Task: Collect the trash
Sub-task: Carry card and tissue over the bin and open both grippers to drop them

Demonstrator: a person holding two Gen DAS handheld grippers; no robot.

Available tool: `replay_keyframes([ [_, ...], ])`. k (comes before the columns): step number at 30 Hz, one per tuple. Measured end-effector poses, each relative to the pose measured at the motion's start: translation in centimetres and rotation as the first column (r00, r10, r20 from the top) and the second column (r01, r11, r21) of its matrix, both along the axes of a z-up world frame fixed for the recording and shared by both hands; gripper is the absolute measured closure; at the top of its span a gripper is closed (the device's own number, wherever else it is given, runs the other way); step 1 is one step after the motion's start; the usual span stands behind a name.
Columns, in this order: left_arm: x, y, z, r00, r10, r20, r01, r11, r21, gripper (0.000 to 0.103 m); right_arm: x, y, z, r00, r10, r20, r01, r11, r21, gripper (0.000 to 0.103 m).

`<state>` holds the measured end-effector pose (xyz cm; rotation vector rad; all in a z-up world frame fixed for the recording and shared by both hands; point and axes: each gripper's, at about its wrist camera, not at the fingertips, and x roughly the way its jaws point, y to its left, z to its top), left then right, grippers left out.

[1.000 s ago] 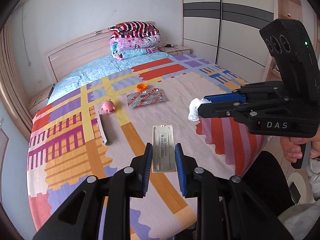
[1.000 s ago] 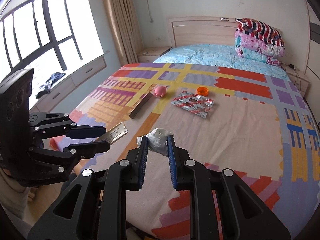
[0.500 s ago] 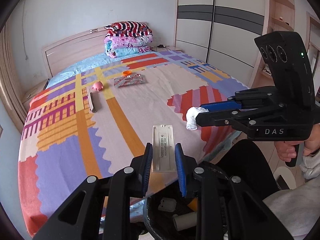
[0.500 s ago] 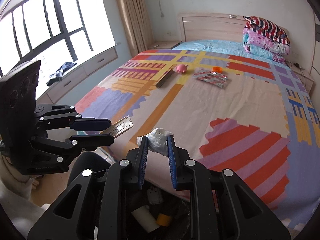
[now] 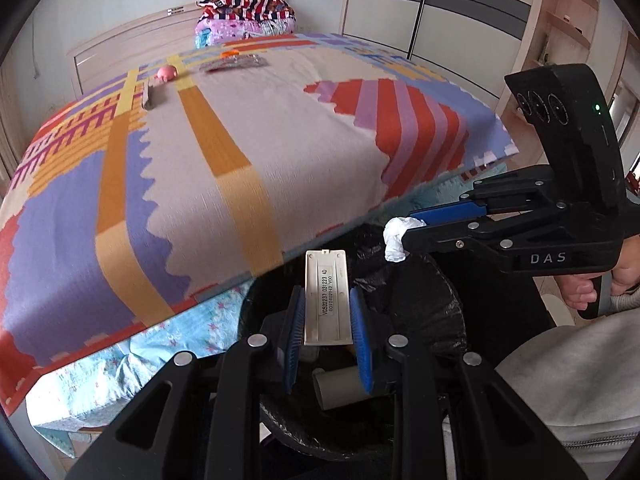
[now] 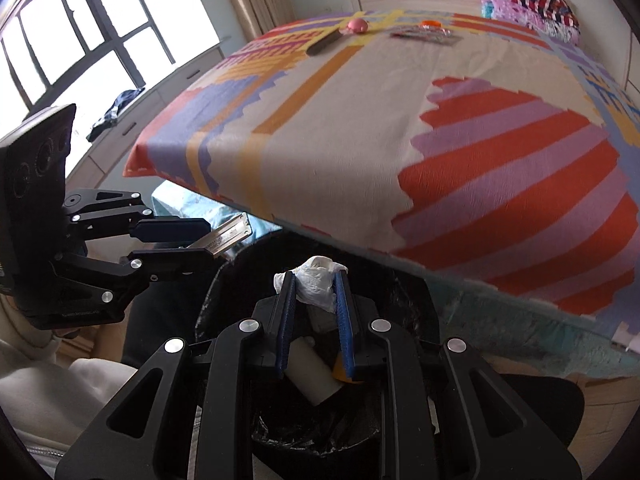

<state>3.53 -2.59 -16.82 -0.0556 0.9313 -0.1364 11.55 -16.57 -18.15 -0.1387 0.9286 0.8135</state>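
Note:
My left gripper (image 5: 326, 300) is shut on a flat white plastic cover (image 5: 326, 288) with printed numbers, held over a black-lined trash bin (image 5: 432, 312) below the bed's foot. My right gripper (image 6: 316, 284) is shut on a crumpled white tissue (image 6: 316, 280), also above the bin (image 6: 404, 292). The right gripper and tissue (image 5: 396, 236) show at the right of the left wrist view; the left gripper with the cover (image 6: 226, 236) shows at the left of the right wrist view. The bin holds a white roll (image 6: 310, 376) and other trash.
On the far part of the patterned bed (image 5: 248, 152) lie a pink toy (image 5: 167, 72), a dark flat bar (image 5: 150, 94), a shiny wrapper (image 5: 234, 64) and an orange cap (image 5: 229, 53). Folded blankets (image 5: 246, 16) sit at the headboard. Wardrobes (image 5: 440, 8) stand on the right.
Both grippers have pulled back off the bed and dropped low, and now hang over the trash bin. Each keeps its hold on its item.

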Motion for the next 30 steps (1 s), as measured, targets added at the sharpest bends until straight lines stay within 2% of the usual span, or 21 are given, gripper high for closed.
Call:
replay_keyframes([
  [5,0.7,0.0,-4.4,0.995,0.0,-0.104,-0.007,0.998,-0.062,0.081,0.0,0.7,-3.1,0.998,0.002,-0.055,-0.005,0.998,-0.064,0.083],
  [13,1.6,-0.3,-8.7,0.978,0.008,-0.21,-0.025,0.997,-0.077,0.081,0.4,1.5,-6.5,0.991,-0.008,-0.132,-0.009,0.992,-0.129,0.083],
  [19,2.1,-0.2,-10.1,0.971,0.018,-0.24,-0.038,0.996,-0.082,0.081,0.7,2.0,-7.4,0.989,-0.008,-0.146,-0.013,0.99,-0.143,0.083],
  [28,2.4,0.0,-10.6,0.968,0.031,-0.25,-0.054,0.995,-0.084,0.08,0.9,3.7,-7.7,0.997,-0.01,-0.079,-0.006,0.981,-0.196,0.083],
  [30,2.3,0.1,-10.6,0.968,0.037,-0.249,-0.06,0.995,-0.084,0.08,0.9,4.0,-7.8,0.997,-0.006,-0.075,-0.008,0.981,-0.194,0.077],
])
